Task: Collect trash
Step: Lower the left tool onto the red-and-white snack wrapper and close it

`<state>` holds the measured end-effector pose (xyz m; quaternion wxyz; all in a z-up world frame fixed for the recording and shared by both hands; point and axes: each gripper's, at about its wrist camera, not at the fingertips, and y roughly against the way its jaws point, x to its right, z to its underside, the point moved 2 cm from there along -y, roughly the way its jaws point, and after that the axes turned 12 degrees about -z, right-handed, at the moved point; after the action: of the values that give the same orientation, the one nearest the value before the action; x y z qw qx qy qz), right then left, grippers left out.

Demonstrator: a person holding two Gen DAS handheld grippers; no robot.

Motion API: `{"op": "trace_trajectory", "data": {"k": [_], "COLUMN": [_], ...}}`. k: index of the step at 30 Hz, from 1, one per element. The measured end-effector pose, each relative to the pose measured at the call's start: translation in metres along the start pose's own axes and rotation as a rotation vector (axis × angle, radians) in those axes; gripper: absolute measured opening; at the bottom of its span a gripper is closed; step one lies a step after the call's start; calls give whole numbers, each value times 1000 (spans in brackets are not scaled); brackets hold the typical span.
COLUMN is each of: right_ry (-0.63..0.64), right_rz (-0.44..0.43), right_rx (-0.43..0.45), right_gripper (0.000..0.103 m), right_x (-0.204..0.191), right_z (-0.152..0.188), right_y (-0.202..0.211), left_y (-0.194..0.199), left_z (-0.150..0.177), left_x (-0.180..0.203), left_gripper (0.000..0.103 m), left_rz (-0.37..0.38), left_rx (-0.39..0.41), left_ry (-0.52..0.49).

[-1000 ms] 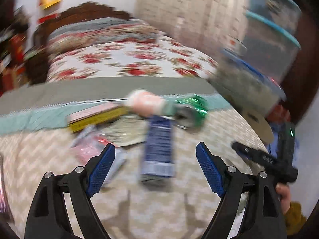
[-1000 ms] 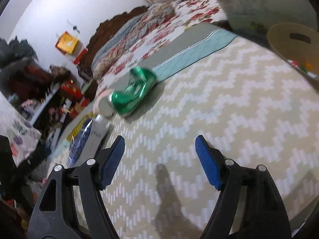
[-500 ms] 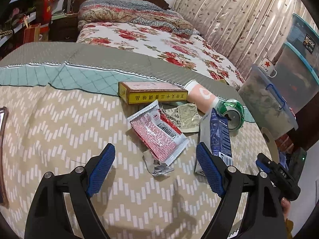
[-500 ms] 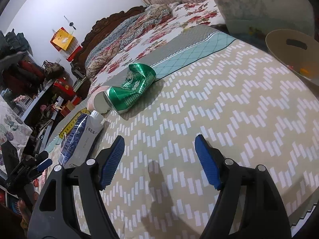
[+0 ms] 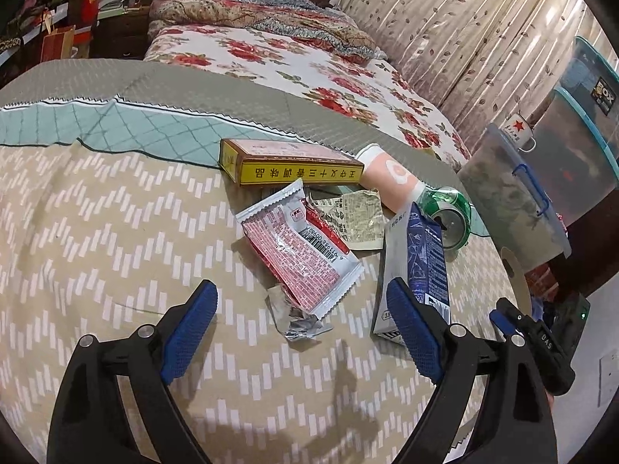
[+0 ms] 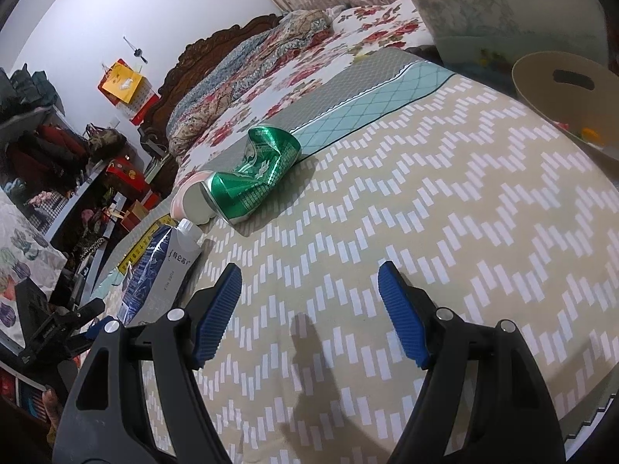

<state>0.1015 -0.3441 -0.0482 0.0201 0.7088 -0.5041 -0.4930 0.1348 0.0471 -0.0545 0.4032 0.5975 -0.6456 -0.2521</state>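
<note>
The left tongs (image 5: 300, 326) stand wide apart with nothing between them, their blue ribbed pads hanging low over the zigzag-patterned cloth (image 5: 96, 232) that covers the bed. The right tongs (image 6: 309, 313) are spread just as wide and empty, hovering over a bare stretch of the same cloth, well apart from the litter.

The trash lies in one loose heap ahead of the left tongs. Nearest is a crinkled red and silver foil wrapper (image 5: 300, 255), torn at its lower end, with a barcode across it. Just to its right sits a blue and grey carton (image 5: 416, 266) with a white screw cap; its print is too small for me to read. Behind the wrapper lies a creased scrap of printed paper (image 5: 358, 218). Farther back lies a long yellow box (image 5: 290, 162) with a pink top and a row of Chinese characters down its side. A pink and white paper cup (image 5: 390, 181) lies on its side beside the box, touching a dented green can (image 6: 253, 178) with white lettering.

Off the bed's edge stands a tan plastic bin (image 6: 561, 92) with a slot handle, and stacked clear storage tubs (image 5: 541, 178) rise beside the curtain (image 5: 445, 38).
</note>
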Motion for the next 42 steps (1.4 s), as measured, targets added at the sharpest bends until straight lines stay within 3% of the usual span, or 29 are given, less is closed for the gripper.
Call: {"op": "trace_trajectory", "data": {"k": [34,42], "right_ry": [-1,-2], "right_rz": [-1,-1], "right_rx": [1,2], "right_gripper": [74,74], "right_x": [2,3], "right_z": [0,0], "right_y": [0,1], "left_y": [-19,-15], "left_z": [8,1], "left_x": [8,-10], "left_gripper": [85,85], "left_rz": [30,62], "left_rx": [-68,-76], "left_ry": [17,68]}}
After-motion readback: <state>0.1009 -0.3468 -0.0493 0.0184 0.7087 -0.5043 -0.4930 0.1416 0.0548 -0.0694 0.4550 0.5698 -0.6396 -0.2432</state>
